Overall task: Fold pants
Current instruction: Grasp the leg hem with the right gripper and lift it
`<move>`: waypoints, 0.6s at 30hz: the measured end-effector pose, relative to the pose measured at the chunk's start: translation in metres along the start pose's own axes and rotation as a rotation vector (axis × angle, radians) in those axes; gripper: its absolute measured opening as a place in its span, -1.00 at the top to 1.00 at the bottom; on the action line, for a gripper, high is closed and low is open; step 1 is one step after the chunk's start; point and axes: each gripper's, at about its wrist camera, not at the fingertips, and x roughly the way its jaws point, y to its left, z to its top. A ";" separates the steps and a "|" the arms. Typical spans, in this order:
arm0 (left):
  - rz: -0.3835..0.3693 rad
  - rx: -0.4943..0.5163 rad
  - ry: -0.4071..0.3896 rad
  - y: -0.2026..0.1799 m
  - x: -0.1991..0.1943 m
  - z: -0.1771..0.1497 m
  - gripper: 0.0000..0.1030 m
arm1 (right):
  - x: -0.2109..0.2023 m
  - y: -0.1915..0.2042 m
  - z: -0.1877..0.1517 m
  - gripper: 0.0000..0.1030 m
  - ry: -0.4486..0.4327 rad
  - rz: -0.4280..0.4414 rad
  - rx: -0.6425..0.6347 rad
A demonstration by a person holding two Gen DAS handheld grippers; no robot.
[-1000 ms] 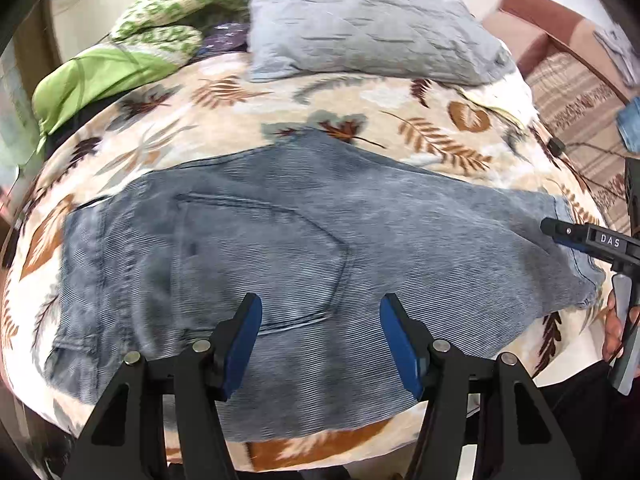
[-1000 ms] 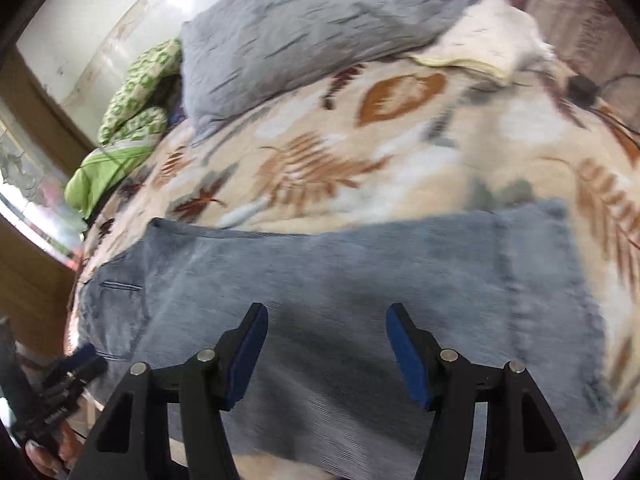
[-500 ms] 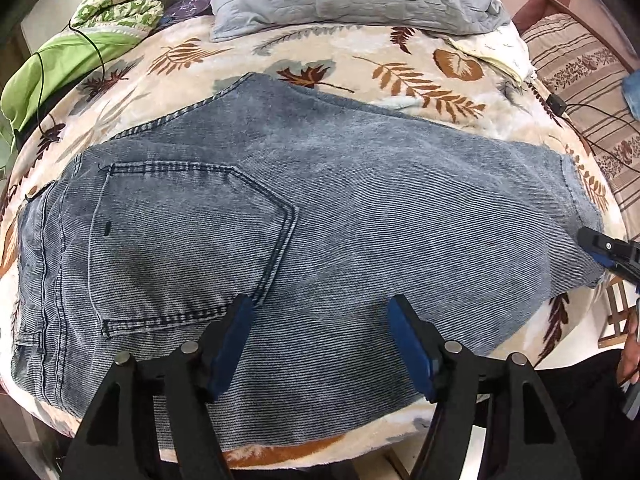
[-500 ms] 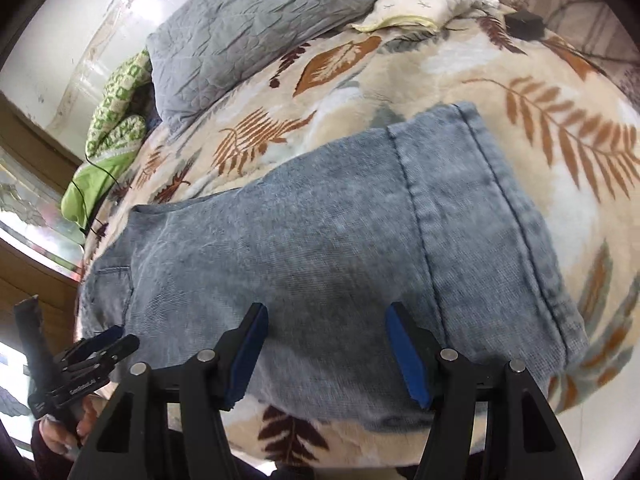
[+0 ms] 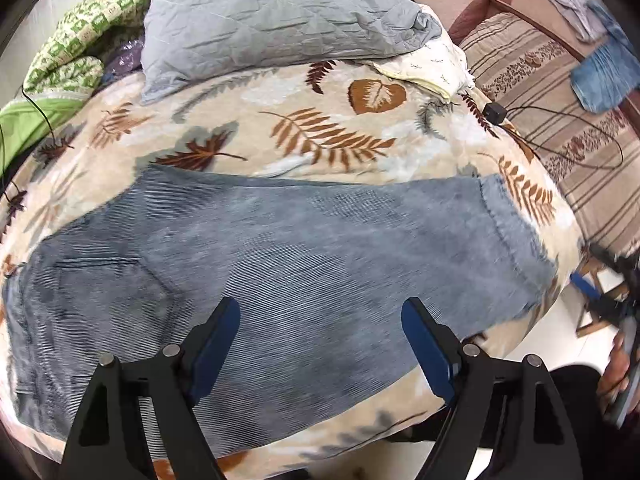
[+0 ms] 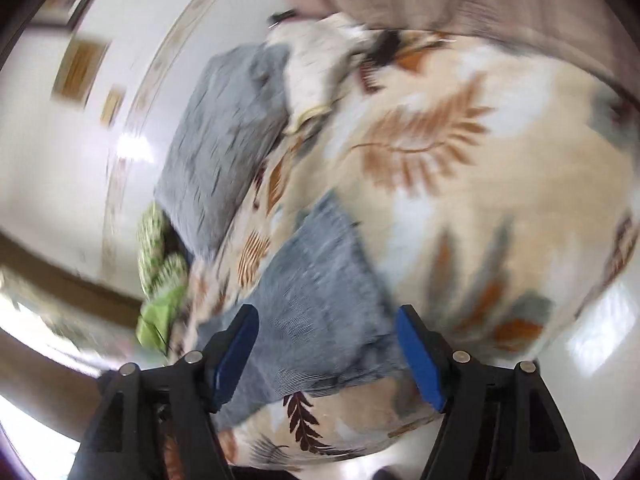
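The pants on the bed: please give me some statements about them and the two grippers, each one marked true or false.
1. The pants lie spread flat on the leaf-patterned blanket. True.
2. The left gripper clamps the pants. False: its jaws are open, nothing between them.
3. A grey pillow lies beyond the pants. True.
4. The right gripper holds the hem. False: it is open and empty.

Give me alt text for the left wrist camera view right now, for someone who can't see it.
Grey-blue pants lie flat across a leaf-print blanket, with the left gripper above them, its jaws open and having just been opening, nothing between them. A grey pillow lies at the bed's far side.
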 end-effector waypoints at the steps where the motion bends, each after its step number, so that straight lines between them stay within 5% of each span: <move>1: -0.001 -0.011 0.011 -0.004 0.004 0.003 -0.62 | 0.000 -0.007 0.001 -0.44 0.005 0.010 0.033; 11: 0.006 0.049 0.095 -0.046 0.049 0.015 -0.62 | 0.030 -0.031 -0.004 -0.44 0.152 0.050 0.154; 18: 0.036 0.109 0.141 -0.049 0.071 -0.002 -0.65 | 0.056 -0.027 -0.014 -0.48 0.202 -0.032 0.141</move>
